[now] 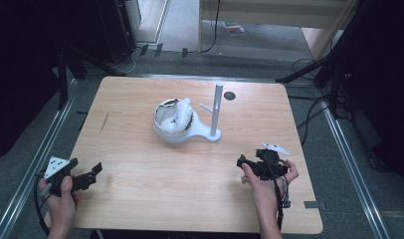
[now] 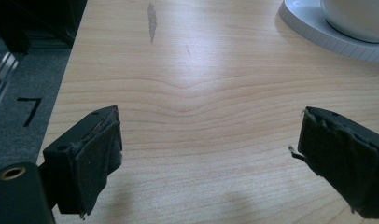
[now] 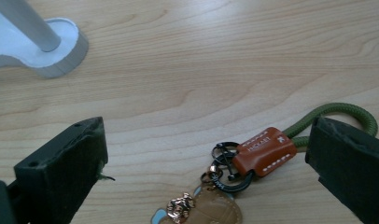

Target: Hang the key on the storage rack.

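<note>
Two wide-open jaws of the right gripper [image 3: 211,154] straddle the keychain [image 3: 253,161], its strap running right, nearer than the stand [image 3: 47,42]; the left gripper [image 2: 211,154] is open too.

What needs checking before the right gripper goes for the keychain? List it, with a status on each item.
1. Right gripper jaws wide apart: ok.
2. Keychain between those jaws: ok; its black ring and orange leather tab lie in the gap.
3. Pads touching the keychain: cannot tell; the green cord loop passes behind one jaw.
4. Keychain flat on the table, not tangled with anything: ok.
5. Stand with its post and white cup apart from the keychain: ok.
6. Left gripper open, nothing between its jaws, at the near left corner of the table: ok.
</note>
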`<action>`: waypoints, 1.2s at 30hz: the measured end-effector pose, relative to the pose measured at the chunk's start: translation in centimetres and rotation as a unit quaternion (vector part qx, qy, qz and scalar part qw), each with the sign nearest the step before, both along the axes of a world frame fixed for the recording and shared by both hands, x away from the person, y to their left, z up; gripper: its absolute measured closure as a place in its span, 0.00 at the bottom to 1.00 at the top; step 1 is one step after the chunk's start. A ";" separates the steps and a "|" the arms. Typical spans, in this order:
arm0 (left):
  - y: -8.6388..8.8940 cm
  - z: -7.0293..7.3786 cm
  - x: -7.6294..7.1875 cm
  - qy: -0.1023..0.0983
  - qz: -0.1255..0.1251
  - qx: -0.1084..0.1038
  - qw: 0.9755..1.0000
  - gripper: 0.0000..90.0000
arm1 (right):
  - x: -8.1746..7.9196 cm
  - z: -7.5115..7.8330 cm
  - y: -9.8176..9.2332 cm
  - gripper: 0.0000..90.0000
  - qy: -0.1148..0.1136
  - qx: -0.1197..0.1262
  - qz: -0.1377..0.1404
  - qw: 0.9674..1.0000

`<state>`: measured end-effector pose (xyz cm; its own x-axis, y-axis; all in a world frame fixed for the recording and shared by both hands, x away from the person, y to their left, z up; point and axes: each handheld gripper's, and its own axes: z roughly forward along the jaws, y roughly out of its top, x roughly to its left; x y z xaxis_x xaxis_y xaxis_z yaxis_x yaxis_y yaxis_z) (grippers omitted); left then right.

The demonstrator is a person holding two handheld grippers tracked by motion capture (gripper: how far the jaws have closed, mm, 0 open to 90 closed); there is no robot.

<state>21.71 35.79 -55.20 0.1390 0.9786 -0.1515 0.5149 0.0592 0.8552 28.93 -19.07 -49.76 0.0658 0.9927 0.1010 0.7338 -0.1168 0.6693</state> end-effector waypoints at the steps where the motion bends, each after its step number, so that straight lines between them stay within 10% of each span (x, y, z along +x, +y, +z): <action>1: 0.0 0.0 0.0 0.000 -0.001 -0.001 1.000 0.08 | 0.0 -0.1 -0.2 0.00 0.001 0.001 -0.002 1.000; 19: 0.0 0.0 0.1 0.001 0.001 -0.002 1.000 0.08 | 0.5 -1.3 -4.0 0.00 0.036 0.045 -0.075 0.996; 36: 0.0 0.0 0.0 0.000 0.000 -0.001 1.000 0.08 | 1.7 -3.0 -4.8 0.26 0.047 0.054 -0.081 0.994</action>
<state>21.72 35.83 -55.19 0.1388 0.9782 -0.1542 0.5149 0.0617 0.8550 30.62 -23.84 -52.73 0.2390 0.9518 0.1924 0.7584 -0.3067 0.5751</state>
